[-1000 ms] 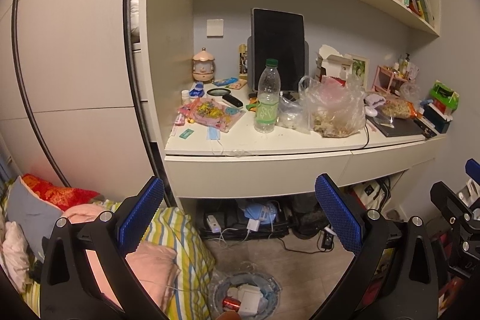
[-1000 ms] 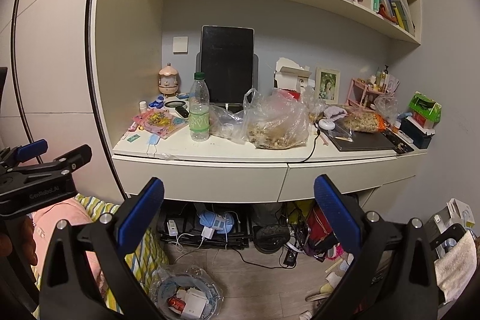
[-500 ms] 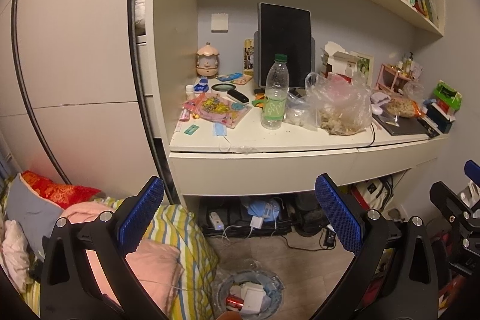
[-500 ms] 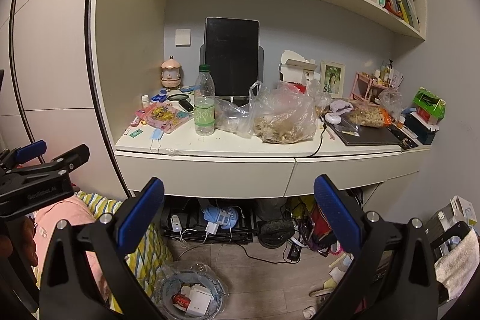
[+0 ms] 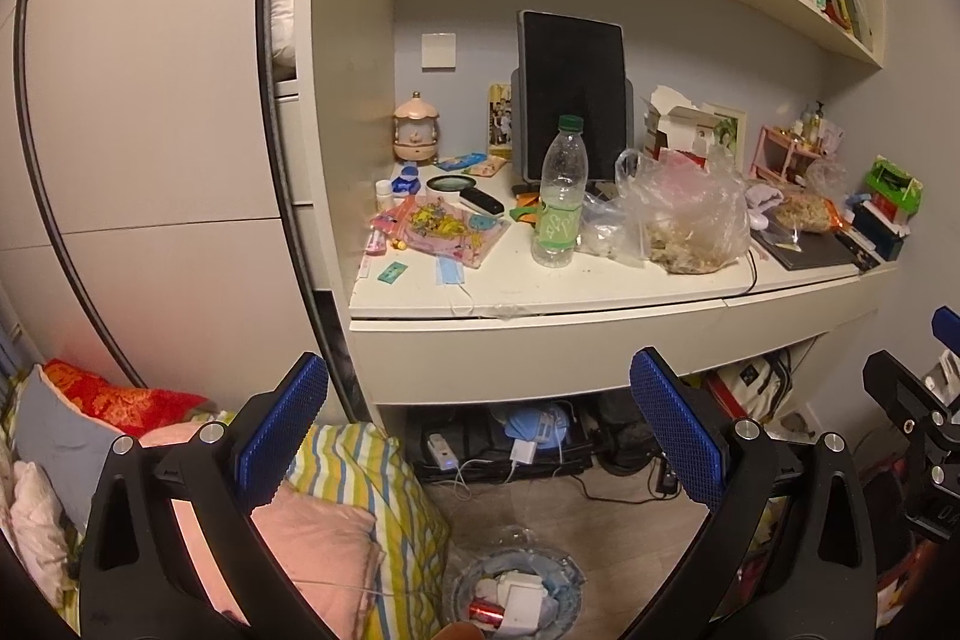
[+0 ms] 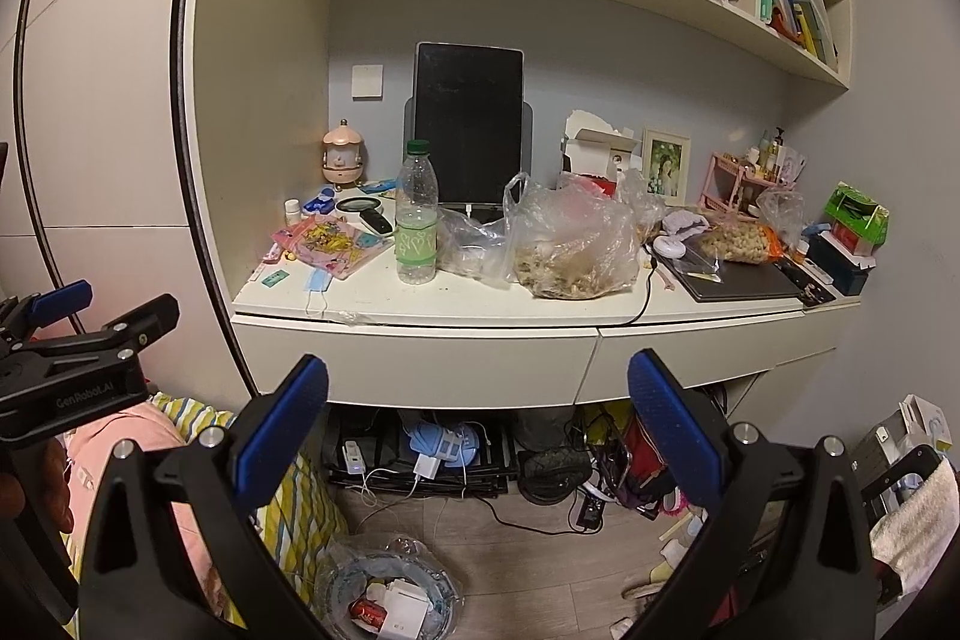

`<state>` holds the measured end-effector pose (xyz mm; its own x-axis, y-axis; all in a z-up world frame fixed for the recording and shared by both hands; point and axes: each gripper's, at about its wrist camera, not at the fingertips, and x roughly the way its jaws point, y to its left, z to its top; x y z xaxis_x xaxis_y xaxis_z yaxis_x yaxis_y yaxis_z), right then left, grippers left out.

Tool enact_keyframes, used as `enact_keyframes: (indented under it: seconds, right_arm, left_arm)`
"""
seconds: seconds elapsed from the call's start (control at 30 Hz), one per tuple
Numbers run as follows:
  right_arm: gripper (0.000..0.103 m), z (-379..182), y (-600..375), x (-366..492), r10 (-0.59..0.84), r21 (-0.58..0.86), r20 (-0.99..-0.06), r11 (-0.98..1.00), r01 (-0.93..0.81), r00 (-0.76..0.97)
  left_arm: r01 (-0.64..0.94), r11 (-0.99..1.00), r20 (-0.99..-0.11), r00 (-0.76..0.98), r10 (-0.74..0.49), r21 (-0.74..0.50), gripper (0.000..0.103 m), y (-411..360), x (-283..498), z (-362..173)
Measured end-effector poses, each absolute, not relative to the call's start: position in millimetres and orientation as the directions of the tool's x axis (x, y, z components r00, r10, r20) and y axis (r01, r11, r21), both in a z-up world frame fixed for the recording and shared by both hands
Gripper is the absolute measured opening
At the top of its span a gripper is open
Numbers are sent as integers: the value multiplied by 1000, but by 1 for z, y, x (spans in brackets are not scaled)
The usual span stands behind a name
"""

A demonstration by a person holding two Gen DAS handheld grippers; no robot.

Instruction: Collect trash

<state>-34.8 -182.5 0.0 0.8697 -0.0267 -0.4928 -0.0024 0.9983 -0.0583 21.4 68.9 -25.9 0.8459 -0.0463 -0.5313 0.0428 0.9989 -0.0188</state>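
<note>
Both tools, left (image 5: 479, 403) and right (image 6: 477, 400), spread wide, empty. Bottle (image 6: 416, 214) on bench (image 6: 480, 301) left of bag (image 6: 570, 244): light, slick, crushable; grip at label.

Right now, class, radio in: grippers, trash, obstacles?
Left gripper open, right gripper open, both empty. Bottle upright on desk; bin on floor. Nothing in the way.

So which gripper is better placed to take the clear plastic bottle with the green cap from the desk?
Left, probably, by a small margin. The clear plastic bottle with the green cap stands nearly centred above the open left gripper. In the right wrist view it sits left of the open right gripper.
</note>
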Motion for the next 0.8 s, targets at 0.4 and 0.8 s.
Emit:
enact_keyframes:
  seconds: [0.4, 0.8]
  right_arm:
    - [97, 1, -167, -49, -72, -55, -500, 997, 51, 863]
    - [97, 1, -176, -44, -95, -63, -499, 995, 73, 861]
  left_arm:
    - [82, 996, -551, 830, -82, -24, 98, 88, 15, -32]
    - [116, 993, -536, 838, -102, -7, 98, 80, 27, -37]
